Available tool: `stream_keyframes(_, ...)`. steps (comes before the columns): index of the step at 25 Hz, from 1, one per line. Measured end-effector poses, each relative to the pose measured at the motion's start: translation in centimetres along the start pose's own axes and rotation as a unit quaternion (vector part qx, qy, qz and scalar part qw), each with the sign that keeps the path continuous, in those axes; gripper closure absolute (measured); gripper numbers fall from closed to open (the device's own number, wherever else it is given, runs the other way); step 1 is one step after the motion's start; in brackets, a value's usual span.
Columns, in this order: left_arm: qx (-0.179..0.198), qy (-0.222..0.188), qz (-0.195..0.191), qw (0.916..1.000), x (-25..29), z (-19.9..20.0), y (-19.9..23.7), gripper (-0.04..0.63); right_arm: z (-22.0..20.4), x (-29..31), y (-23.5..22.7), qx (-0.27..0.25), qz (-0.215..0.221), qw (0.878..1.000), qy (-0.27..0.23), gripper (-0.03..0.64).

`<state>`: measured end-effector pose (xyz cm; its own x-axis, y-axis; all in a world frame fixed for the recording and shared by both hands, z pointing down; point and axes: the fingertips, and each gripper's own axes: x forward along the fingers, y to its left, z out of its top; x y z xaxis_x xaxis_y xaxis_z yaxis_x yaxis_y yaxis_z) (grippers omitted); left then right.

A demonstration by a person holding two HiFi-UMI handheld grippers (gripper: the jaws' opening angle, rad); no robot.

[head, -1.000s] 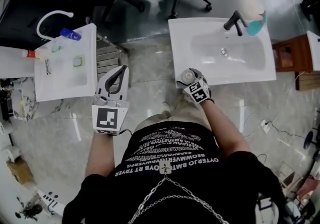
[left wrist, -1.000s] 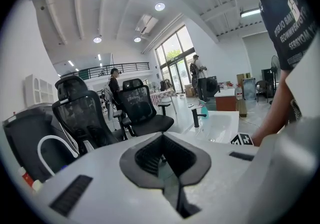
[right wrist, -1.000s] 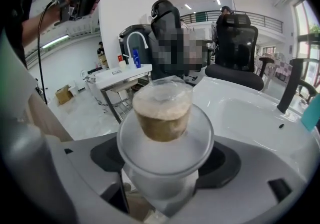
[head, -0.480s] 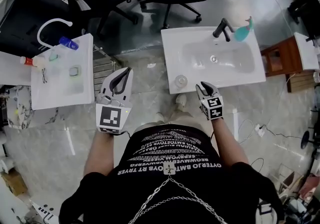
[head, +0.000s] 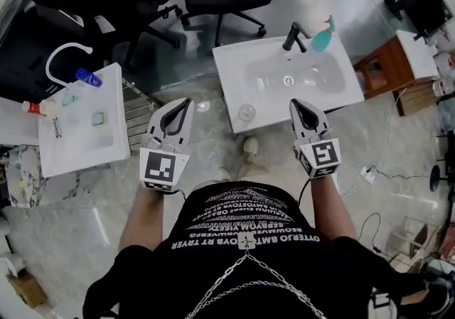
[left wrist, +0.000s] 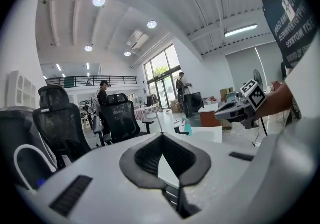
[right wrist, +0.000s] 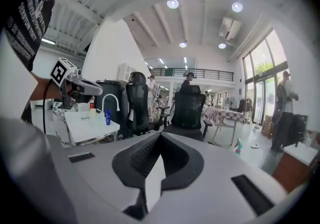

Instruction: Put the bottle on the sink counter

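Bottle [head: 247,111]: stands on the front left corner of the surface [head: 229,69], just beside the basin and close to the edge; the task looks done to me
Right gripper [head: 296,104]: jaws shut tight with nothing between them, held off the front edge, apart from the bottle, likely so as not to knock it
Left gripper [head: 186,103]: jaws together and empty, hanging over the floor to the left of the sink, with no part in the job
Bottle's look: from above a small round shape, pale and see-through; its height is hard to tell
Surface's look: a white, glossy, hard slab with a sunken basin and a black tap [head: 293,35] at the back
Gripper build: smooth grey shells, dark ribbed pads
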<state>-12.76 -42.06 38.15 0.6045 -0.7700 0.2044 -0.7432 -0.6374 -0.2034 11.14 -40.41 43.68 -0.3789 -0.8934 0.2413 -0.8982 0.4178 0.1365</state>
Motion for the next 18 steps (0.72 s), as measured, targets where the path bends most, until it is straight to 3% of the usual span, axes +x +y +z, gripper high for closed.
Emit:
stream_keyframes(9,-0.007,-0.026,-0.028,0.9992,-1.8,0.8,-2.4,0.589,9.8,-5.8,3.7,-0.073,-0.007,0.995,-0.072,0.620)
stream_keyframes(18,-0.010,-0.037,-0.024,0.9990,-2.5,1.5,-4.2,0.591,9.2,-6.2,2.4,-0.045,-0.008,0.998,-0.037,0.620)
